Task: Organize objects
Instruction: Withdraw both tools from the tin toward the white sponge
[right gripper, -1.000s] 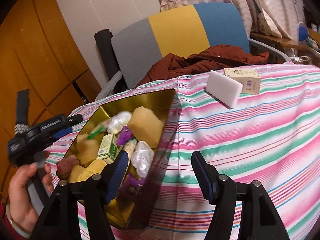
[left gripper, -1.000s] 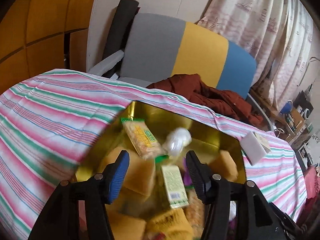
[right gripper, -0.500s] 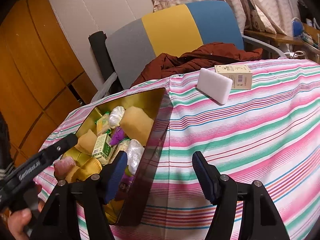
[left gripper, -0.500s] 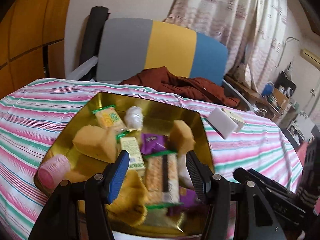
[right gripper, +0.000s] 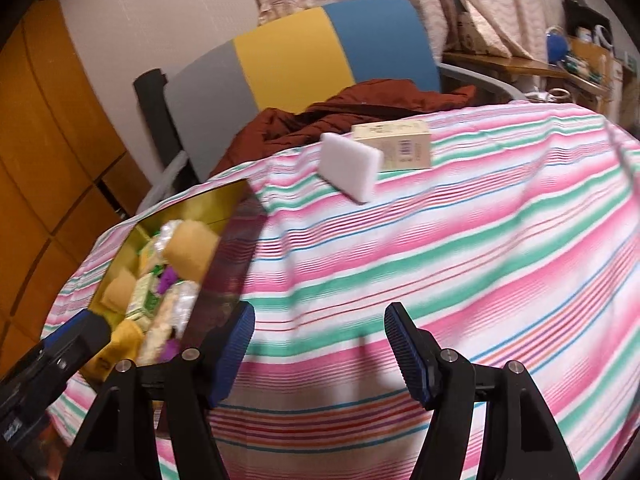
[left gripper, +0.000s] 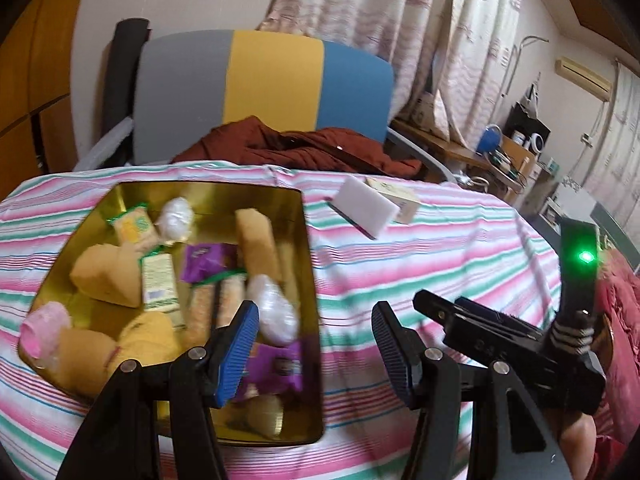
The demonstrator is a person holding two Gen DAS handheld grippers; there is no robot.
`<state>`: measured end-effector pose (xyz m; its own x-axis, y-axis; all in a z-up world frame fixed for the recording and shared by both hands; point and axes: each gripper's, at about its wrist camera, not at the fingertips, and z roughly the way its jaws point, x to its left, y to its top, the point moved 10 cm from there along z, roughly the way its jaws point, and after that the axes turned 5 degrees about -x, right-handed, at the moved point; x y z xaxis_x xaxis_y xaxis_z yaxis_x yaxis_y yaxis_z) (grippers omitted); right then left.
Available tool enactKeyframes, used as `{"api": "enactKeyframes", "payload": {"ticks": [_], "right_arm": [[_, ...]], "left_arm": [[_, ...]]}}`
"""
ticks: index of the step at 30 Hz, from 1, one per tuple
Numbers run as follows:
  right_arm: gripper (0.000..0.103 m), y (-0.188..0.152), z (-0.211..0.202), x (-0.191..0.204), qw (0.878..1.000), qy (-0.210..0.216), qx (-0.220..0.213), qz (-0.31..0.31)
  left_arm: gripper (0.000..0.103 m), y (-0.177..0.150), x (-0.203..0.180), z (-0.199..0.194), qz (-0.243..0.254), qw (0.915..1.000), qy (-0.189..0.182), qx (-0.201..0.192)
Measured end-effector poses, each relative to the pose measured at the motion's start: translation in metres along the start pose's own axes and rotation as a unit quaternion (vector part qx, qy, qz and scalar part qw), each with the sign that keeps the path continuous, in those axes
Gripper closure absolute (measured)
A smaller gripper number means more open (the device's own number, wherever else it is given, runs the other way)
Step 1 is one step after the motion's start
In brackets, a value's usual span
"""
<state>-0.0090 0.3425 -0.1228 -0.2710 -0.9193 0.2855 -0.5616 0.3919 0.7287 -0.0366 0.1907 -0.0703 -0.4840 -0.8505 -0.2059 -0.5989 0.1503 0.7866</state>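
A gold tin sits on the striped tablecloth, filled with several yellow sponges, snack packets and wrapped items; it also shows at the left in the right wrist view. A white sponge block and a beige carton lie on the cloth to the tin's right, and both show in the right wrist view, the sponge and the carton. My left gripper is open and empty above the tin's near right corner. My right gripper is open and empty over bare cloth, and its body shows in the left wrist view.
A grey, yellow and blue chair with a brown garment stands behind the table. Curtains and a cluttered desk are at the back right. Wooden panels are on the left.
My left gripper has swung right and back, from over the tin's middle to its right corner. My right gripper has moved right, away from the tin, over the cloth.
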Motion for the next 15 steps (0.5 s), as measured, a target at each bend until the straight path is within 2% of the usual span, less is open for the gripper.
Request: {"api": "enactKeyframes", "payload": {"ticks": [9, 15], "right_arm": [[0.033, 0.02, 0.007, -0.067, 0.998, -0.058, -0.011, -0.005], [0.033, 0.035, 0.011, -0.1, 0.996, -0.082, -0.024, -0.003]], "left_arm": [[0.043, 0.0, -0.045, 0.025, 0.018, 0.9991, -0.031, 0.025], [0.043, 0.008, -0.074, 0.061, 0.012, 0.998, -0.044, 0.044]]}}
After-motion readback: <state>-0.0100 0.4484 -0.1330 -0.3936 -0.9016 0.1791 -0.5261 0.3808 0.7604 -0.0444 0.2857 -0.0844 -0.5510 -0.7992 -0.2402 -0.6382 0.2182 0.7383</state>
